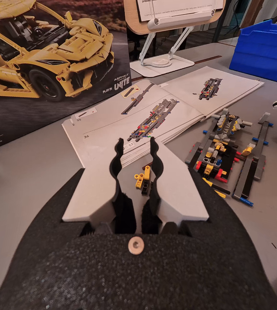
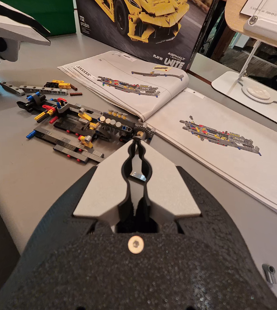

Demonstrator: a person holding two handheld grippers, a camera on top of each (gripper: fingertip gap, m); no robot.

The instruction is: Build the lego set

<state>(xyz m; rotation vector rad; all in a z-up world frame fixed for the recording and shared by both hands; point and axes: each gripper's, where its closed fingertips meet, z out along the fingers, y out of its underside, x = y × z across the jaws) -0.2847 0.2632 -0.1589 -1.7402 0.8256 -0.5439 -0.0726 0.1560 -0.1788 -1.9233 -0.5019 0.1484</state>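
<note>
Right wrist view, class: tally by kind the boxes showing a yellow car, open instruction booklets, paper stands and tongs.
Box with yellow car: 1
Open instruction booklet: 1
Paper stand: 1
Tongs: 2, left tongs and right tongs
Total: 5

Tabletop [image 1: 33,184] showing plain pale grey. Left gripper [image 1: 136,140] wearing light grey finger shells over black wavy pads, its body a speckled black; right gripper [image 2: 136,142] showing the same colours. Chassis build [image 2: 77,124] showing dark grey and black beams, dotted with red and blue pins, yellow connectors, pale silver cylinder tops. Loose cluster [image 1: 142,180] lying yellow and black beside a brown axle [image 1: 148,165]. Instruction booklet [image 1: 151,109] showing white pages with small multicoloured diagrams. Box [image 1: 42,67] showing a yellow car with black wheels on a dark, blurred road. Bin [image 1: 265,50] standing bright blue. Stand [image 1: 161,63] showing white with a light wood board.
</note>
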